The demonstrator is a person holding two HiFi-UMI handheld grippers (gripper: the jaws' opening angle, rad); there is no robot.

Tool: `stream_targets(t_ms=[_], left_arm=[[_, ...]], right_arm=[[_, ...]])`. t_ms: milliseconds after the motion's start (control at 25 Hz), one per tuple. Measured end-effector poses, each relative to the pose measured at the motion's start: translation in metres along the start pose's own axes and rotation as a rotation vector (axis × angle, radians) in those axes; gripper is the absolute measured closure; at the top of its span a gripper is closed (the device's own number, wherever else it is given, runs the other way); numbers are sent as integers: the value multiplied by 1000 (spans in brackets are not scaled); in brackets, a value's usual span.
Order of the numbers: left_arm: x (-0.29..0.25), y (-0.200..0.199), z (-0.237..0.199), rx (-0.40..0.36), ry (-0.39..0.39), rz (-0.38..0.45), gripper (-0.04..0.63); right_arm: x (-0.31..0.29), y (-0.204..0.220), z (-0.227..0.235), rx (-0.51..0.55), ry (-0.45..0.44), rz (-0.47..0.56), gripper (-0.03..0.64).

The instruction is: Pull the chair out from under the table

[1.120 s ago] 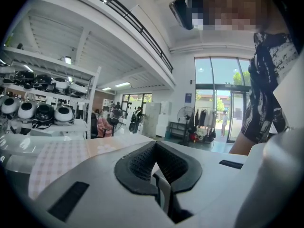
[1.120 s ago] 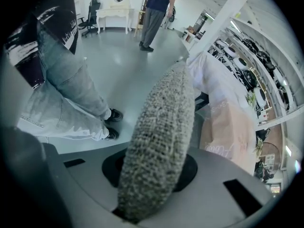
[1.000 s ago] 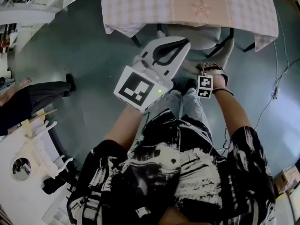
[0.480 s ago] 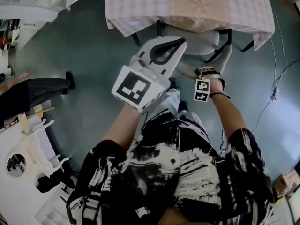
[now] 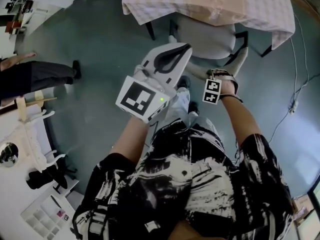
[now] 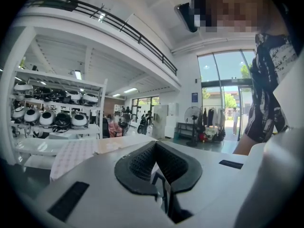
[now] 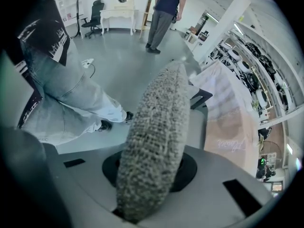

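A grey chair stands half out from under the table (image 5: 240, 4), which wears a pink checked cloth. The chair's seat (image 5: 207, 34) shows in front of the cloth's edge. My right gripper (image 5: 226, 79) points steeply down and is shut on the top of the rough grey backrest (image 7: 156, 137), which fills the gap between its jaws. The backrest (image 5: 242, 59) runs from my hand toward the table. My left gripper (image 5: 185, 49) is held up level, left of the chair, touching nothing. Its black pads (image 6: 137, 163) meet at the tip, with nothing between them.
A person in dark trousers (image 5: 40, 79) stands at the left. A white desk (image 5: 20, 184) with small items sits at the lower left. A cable (image 5: 295, 84) trails over the grey floor at the right. Shelves of helmets (image 6: 47, 118) line the far wall.
The chair has slid further out from under the table, drawn by my right gripper on its backrest. Both hands have moved back toward me; the table edge sits higher in view.
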State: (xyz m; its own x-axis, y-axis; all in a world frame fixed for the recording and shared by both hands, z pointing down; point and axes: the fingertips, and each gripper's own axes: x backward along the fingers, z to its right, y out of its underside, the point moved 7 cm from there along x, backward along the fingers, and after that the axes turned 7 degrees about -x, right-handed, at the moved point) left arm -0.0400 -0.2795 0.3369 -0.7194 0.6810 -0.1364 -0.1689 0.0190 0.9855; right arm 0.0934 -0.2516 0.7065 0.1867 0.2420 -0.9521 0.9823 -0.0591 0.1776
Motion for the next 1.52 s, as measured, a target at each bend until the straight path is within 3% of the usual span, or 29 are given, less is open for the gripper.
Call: stream_targets(t_ms=[320,680,960,1520], left_arm=[[41,-4,36,-14,-67,-19,594],[86,-10,46,-2,-89,-18,594],[145,-18,71,2,-54,-7,594],[201,7,99,-12,10,2,594]], right_arm=[[7,9,-40,-14,-10,1,561],[19,-6,-74,-41,-12,-9,563],[47,-24,-130,-75,-11,-22,563],[42,-37,-202,-131,-6,-30,565]])
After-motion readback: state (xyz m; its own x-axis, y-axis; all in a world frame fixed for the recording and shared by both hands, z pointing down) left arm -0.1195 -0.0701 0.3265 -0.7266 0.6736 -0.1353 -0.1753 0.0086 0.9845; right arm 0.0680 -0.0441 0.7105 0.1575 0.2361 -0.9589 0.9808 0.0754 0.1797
